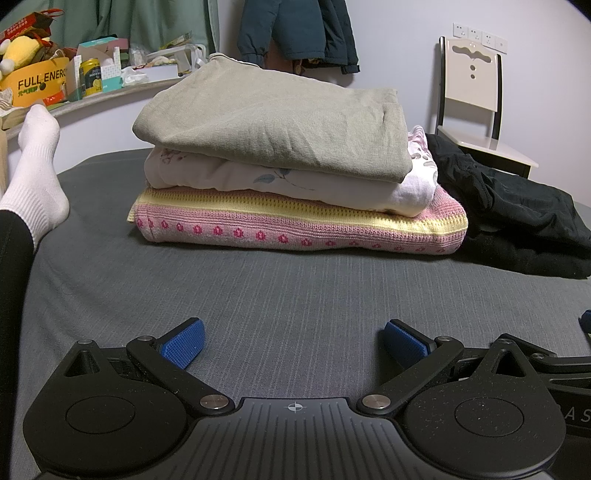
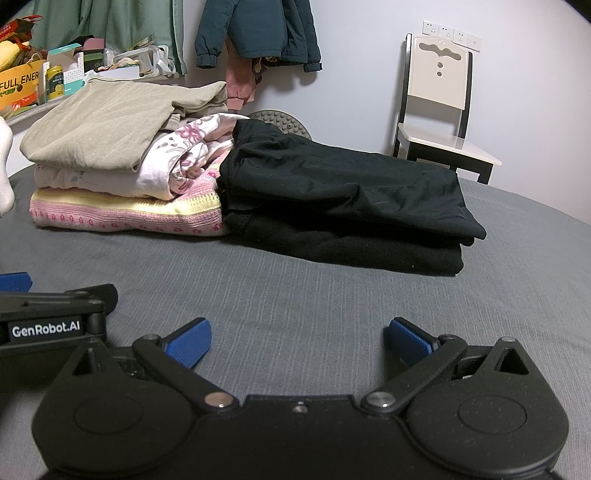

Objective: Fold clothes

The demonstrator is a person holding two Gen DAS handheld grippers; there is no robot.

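Note:
A stack of folded clothes rests on the grey bed (image 1: 258,295): a khaki garment (image 1: 273,122) on top, a white floral one (image 1: 295,188) under it, a pink knit (image 1: 295,229) at the bottom. Beside it on the right lie folded black garments (image 2: 351,192), also seen as black cloth (image 1: 517,214) in the left wrist view. My left gripper (image 1: 293,341) is open over bare sheet, well short of the stack. My right gripper (image 2: 299,341) is open too, holding nothing. The left gripper's body (image 2: 44,317) shows at the right view's left edge.
A person's leg in a white sock (image 1: 35,173) lies at the left on the bed. A white chair (image 2: 439,125) stands behind the bed at the right. A cluttered shelf (image 1: 74,74) runs along the back left. Jackets (image 2: 255,29) hang on the wall.

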